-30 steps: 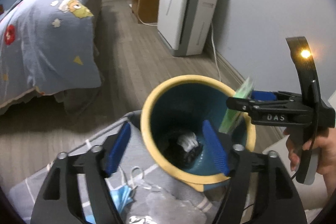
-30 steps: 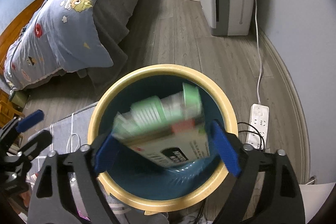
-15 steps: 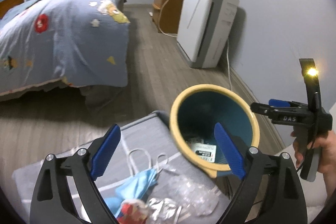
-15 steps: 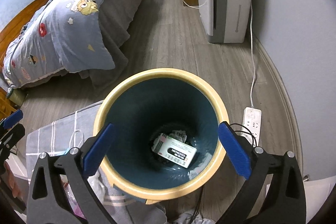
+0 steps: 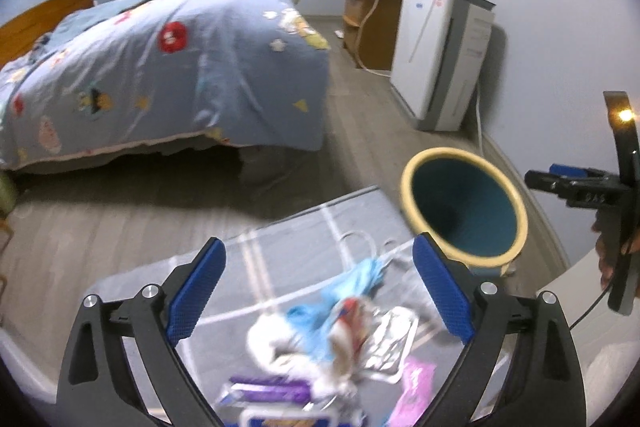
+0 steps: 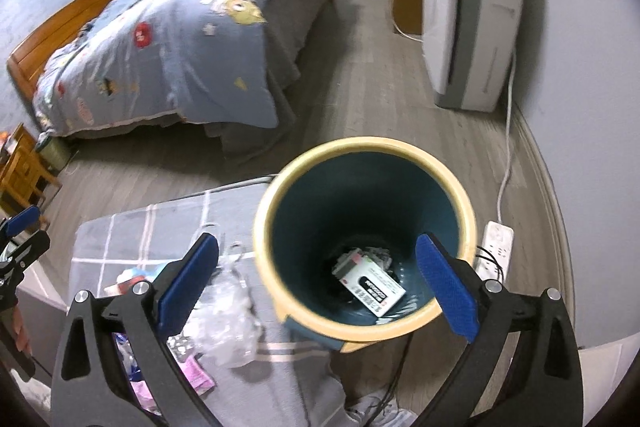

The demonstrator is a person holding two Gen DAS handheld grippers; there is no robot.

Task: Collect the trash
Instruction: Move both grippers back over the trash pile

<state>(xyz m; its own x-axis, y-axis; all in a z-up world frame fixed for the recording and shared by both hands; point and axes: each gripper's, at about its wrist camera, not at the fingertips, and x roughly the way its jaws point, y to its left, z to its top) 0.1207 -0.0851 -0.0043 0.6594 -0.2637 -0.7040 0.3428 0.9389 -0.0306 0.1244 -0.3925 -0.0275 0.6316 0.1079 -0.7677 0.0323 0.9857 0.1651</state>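
Trash [image 5: 332, 331] lies heaped on a grey cushioned surface with a white grid pattern [image 5: 280, 267]: a crumpled light-blue face mask [image 5: 352, 283], white tissue [image 5: 272, 343], a silver foil blister sheet [image 5: 390, 343], purple and pink wrappers [image 5: 412, 387], all blurred in the left wrist view. The left tool [image 5: 318, 291] hangs over this pile, its blue-padded jaws spread wide after having just been opening, with nothing gripped between them. Just beside the surface stands a round teal wastebasket with a cream-yellow rim [image 6: 360, 151]; at its bottom rests a white box with a black label [image 6: 374, 285] among darker scraps. The right tool [image 6: 318, 281] is above the basket's mouth, jaws likewise fully spread and empty, having just been opening too. A clear crumpled plastic bag [image 6: 230, 323] sits on the surface next to the basket. Farther off are a bed with a blue cartoon-print duvet [image 6: 172, 51], a white air purifier [image 6: 468, 27], and a white power strip [image 6: 498, 241] on the grey wood floor [image 6: 360, 87].
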